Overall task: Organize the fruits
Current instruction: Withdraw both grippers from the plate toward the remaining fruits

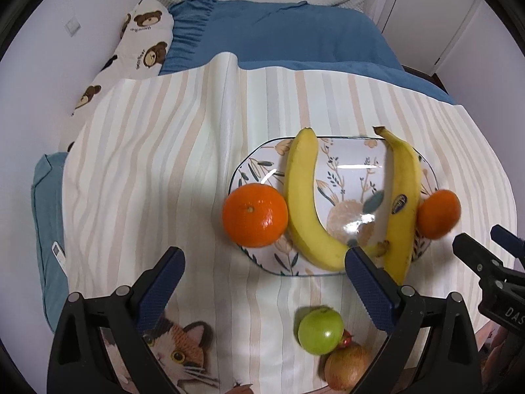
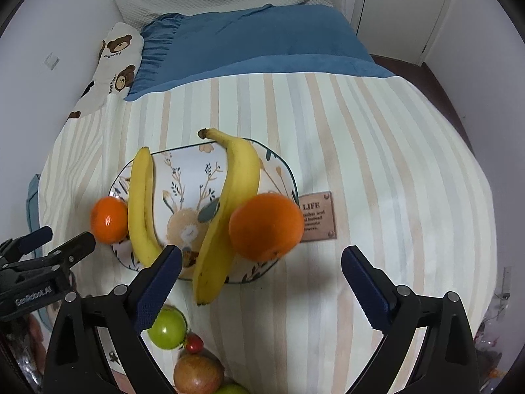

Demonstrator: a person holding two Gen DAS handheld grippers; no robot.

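Both grippers are hanging above a striped cloth [image 1: 170,151] spread over a bed, pointing steeply down. The left gripper [image 1: 264,259] is standing with its jaws spread wide and nothing between the pads; the right gripper [image 2: 261,259] is doing the same, jaws wide apart and empty. A floral plate [image 1: 347,157] is sitting on the cloth, carrying two bananas and two oranges. The left banana [image 1: 303,203] is curving down the plate's left half, with the left orange [image 1: 255,215] touching its outer side and overhanging the rim. The right banana [image 2: 229,210], bearing a dark sticker, is lying along the right half, its lower tip sticking out past the near rim; the right orange [image 2: 266,226] is sitting against it at the plate's right edge. Nearer the camera, off the plate, a green apple [image 1: 321,331] is resting on the cloth, just beside a brownish-red fruit [image 1: 347,366] and a small red fruit [image 2: 194,343]. A blue blanket [image 1: 279,39] and a bear-print pillow [image 1: 144,42] are lying beyond.
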